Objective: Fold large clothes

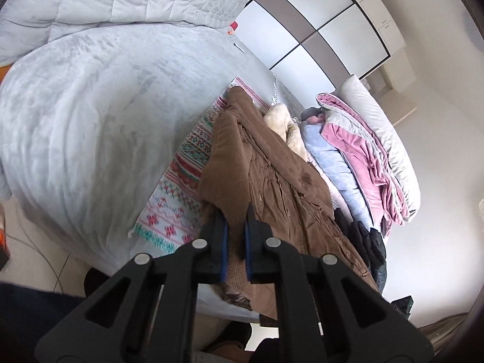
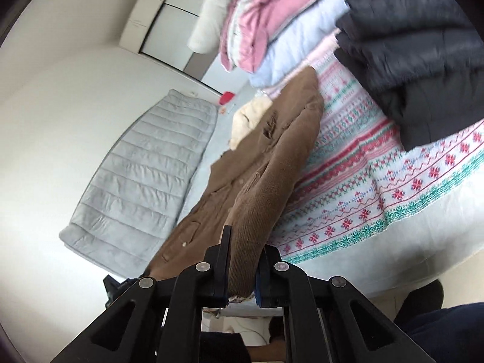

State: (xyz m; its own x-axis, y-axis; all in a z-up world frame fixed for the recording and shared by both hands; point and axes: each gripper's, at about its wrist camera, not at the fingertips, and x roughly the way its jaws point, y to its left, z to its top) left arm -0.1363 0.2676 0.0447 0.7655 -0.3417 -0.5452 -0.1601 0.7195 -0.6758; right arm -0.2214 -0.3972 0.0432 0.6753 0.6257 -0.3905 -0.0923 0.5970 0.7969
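- Grey quilt (image 1: 106, 6): lay bunched on the bed (image 1: 75, 127), left of the brown coat and well apart from it.
- Patterned blanket (image 1: 181, 181): spread flat on the bed, just left of the brown coat and partly beneath it.
- Left gripper (image 1: 235, 220): closed on a ribbed edge of the brown coat at the coat's near end; cloth pinched between the blue pads.
- Brown coat (image 1: 272, 175): the item being folded; lay lengthwise across the patterned blanket, cream lining (image 1: 281, 121) showing at its far end, near end raised off the bed by both grippers.
- Right gripper (image 2: 242, 242): closed on another ribbed part of the brown coat's near end; cloth filled the gap between the fingers.
- Clothes pile (image 1: 357, 151): pink, pale blue and dark garments stacked right of the brown coat, close beside it.
- Step in hand, as judged: the lift of the near edge, opening a fold.
- Next move, as judged: both grippers would need to carry the held edge evenly over toward the coat's far end, keeping clear of the clothes pile, then release.
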